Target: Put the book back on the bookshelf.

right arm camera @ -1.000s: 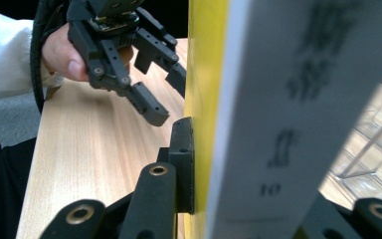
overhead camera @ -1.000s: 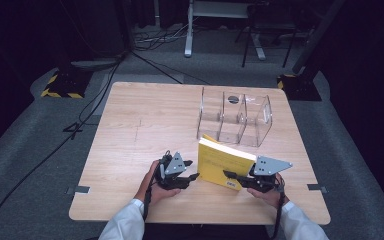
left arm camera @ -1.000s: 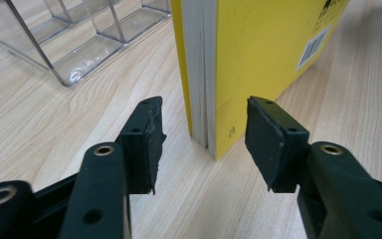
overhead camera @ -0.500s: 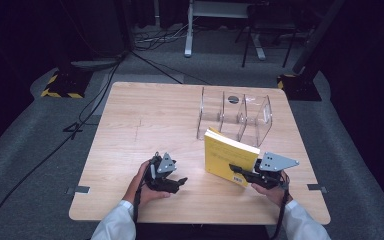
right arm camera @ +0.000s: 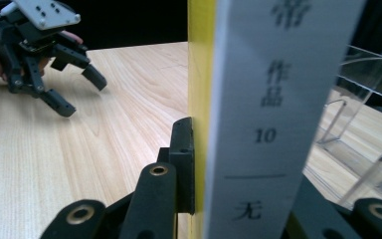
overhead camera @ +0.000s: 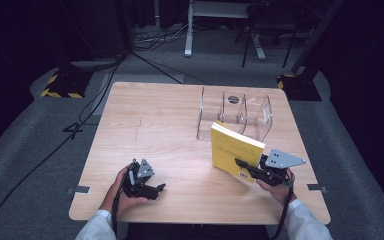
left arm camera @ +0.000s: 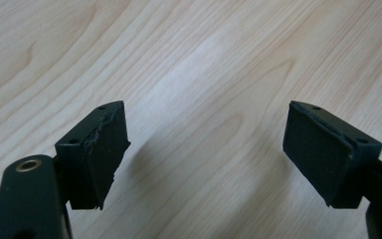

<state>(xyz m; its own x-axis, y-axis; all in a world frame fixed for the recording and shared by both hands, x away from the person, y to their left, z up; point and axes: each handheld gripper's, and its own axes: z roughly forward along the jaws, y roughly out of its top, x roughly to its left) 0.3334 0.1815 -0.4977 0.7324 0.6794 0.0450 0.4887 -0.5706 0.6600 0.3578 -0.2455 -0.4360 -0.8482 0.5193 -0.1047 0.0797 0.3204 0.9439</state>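
- Black right gripper [overhead camera: 247, 167] pinches the yellow book [overhead camera: 233, 149] low at its spine, upright near the table's [overhead camera: 155, 120] right front edge; it could pivot or slip.
- Left gripper [overhead camera: 155, 188] hangs spread, empty, near the front edge.
- Clear divider rack [overhead camera: 235, 117] just behind could be knocked.

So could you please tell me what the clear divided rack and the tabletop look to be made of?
The clear divided rack looks like glossy acrylic: see-through walls with bright edges. The pale tabletop shows printed-looking wood grain with a matte sheen, probably laminate rather than solid wood.
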